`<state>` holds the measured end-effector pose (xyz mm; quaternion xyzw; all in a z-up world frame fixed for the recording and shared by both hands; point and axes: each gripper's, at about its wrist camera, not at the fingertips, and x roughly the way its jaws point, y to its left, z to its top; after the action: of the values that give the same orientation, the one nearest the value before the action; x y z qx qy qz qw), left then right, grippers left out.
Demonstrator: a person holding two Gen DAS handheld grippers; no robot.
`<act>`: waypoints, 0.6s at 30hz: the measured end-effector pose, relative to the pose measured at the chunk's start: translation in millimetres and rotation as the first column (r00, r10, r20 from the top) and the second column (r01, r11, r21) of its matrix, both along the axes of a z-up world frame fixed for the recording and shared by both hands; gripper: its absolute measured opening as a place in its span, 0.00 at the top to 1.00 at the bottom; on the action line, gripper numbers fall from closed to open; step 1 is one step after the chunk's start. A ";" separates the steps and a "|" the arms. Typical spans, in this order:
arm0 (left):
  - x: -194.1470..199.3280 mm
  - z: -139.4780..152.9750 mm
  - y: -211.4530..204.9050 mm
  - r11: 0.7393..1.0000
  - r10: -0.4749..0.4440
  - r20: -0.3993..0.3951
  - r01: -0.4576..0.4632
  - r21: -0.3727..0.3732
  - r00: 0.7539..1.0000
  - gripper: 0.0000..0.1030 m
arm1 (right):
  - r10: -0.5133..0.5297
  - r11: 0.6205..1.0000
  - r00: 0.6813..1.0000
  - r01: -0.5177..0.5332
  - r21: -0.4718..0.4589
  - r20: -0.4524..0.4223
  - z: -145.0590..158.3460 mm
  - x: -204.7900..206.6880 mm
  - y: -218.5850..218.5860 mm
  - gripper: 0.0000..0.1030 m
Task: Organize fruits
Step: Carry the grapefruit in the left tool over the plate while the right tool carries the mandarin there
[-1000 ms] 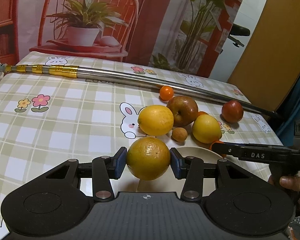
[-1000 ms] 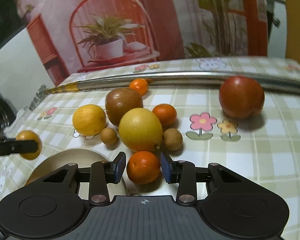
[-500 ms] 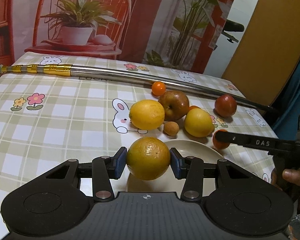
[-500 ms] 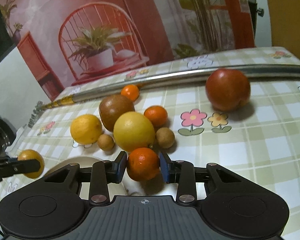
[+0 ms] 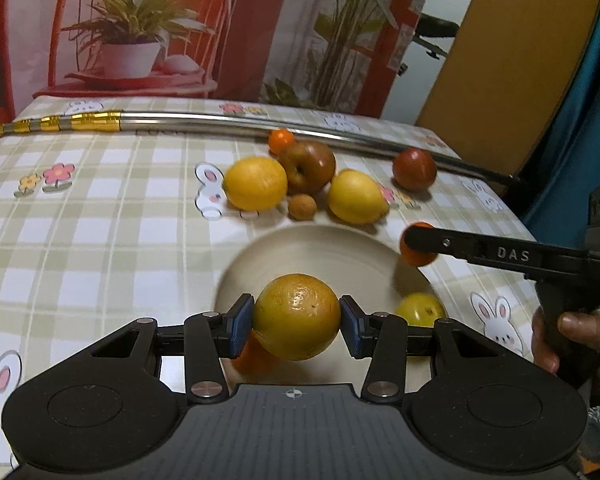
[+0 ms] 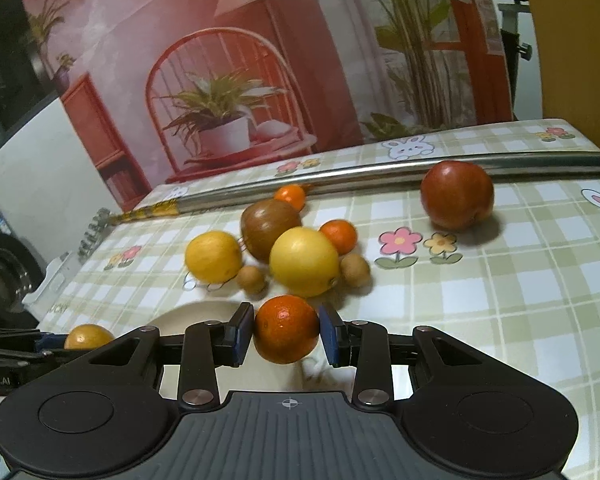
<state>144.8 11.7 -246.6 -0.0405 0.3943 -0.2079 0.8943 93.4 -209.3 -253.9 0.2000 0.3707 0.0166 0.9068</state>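
My left fingers [image 5: 296, 317] were clenched on a big orange [image 5: 296, 314], held above the plate [image 5: 300, 248]. My right fingers [image 6: 286, 330] gripped a small tangerine [image 6: 286, 328] just beside the plate's rim. 1 yellow fruit [image 5: 420, 310] already lay on the plate. Beyond it on the checked surface [image 5: 100, 220] clustered 2 lemons [image 5: 255, 188], a brown apple [image 5: 308, 166] and small brown fruits [image 5: 302, 207]; a red apple [image 6: 457, 194] sat apart near a metal pole [image 5: 220, 122].
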 end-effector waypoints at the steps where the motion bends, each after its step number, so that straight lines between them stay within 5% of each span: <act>1: -1.8 -0.4 -0.3 1.000 -0.003 -0.005 0.003 0.001 1.000 0.53 | 0.004 1.000 1.000 -0.004 0.003 0.000 0.2 -1.5 2.0 0.68; 18: -16.4 -15.7 -7.2 0.996 -0.046 -0.105 0.053 0.073 0.993 0.53 | 0.075 0.995 0.991 -0.082 -0.062 -0.107 -12.3 5.0 36.8 0.68</act>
<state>128.4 4.6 -262.3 -0.0076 0.4485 -0.2126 0.8681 98.4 -172.5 -266.3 0.1556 0.4256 0.0294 0.8909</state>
